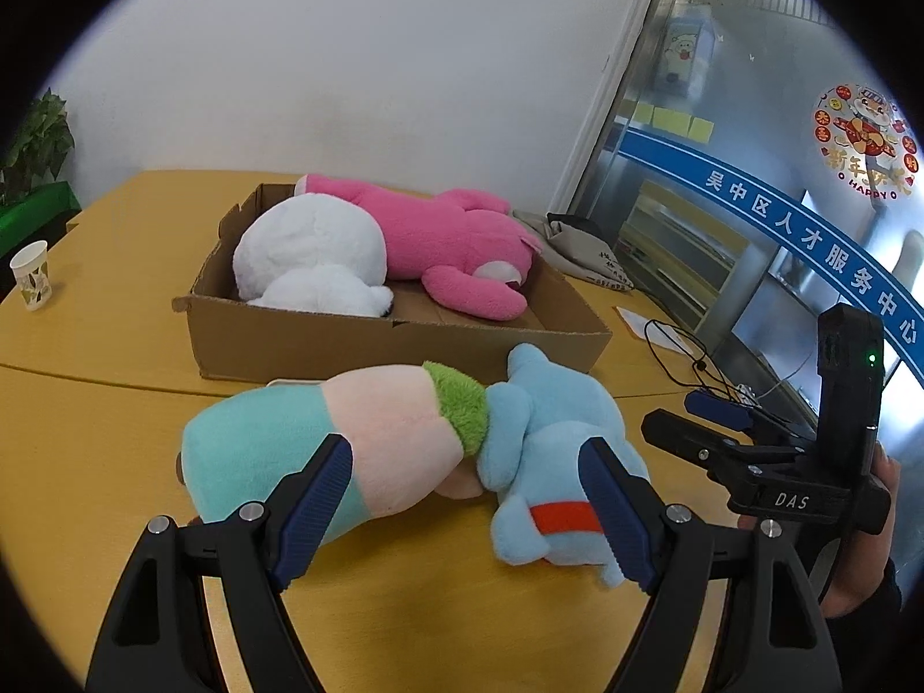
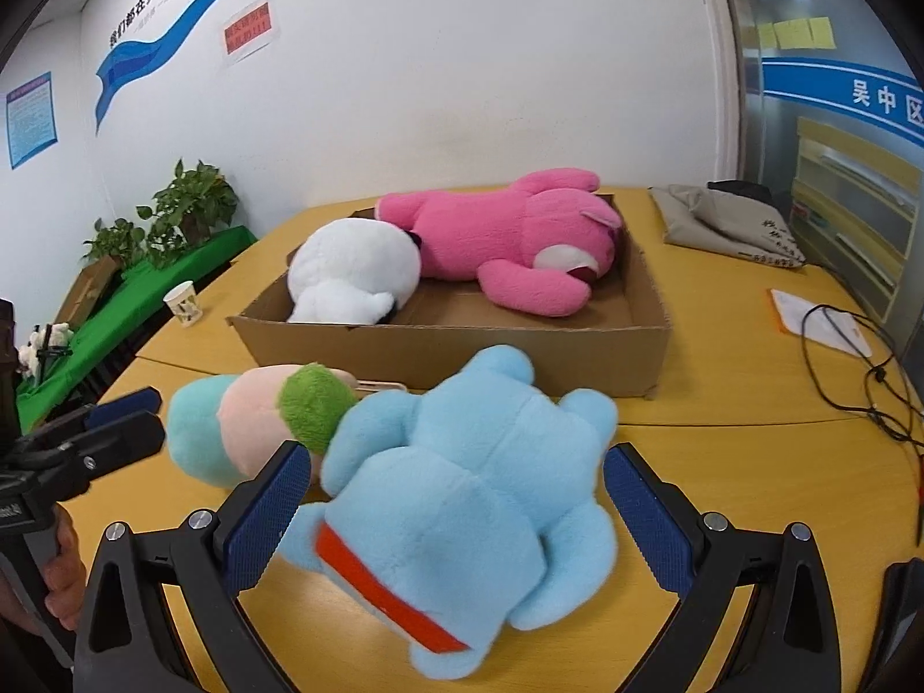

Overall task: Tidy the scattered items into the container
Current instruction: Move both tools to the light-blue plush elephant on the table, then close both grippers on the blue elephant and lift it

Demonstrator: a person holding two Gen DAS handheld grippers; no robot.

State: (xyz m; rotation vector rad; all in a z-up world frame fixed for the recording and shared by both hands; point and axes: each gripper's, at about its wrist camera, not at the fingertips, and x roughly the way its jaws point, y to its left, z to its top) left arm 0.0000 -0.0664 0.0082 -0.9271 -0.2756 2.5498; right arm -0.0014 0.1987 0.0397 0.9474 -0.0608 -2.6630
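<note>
left wrist view: left gripper [image 1: 468,514] wide open, holding nothing, straddling the teal-and-pink plush [image 1: 323,450] and blue plush [image 1: 554,462], which lie end to end, long axis crosswise, before the cardboard box [image 1: 323,341]. right wrist view alone shows wall posters [image 2: 248,32]; right gripper [image 2: 456,508] open astride the blue plush.

Both wrist cameras sit low and close over the yellow table [image 1: 104,433], looking forward and slightly down between their own jaws toward the far wall. The left view looks from the left and the right view from the right; both share the blue plush [image 2: 462,496], the cardboard box [image 1: 323,341] and each other's gripper.
</note>
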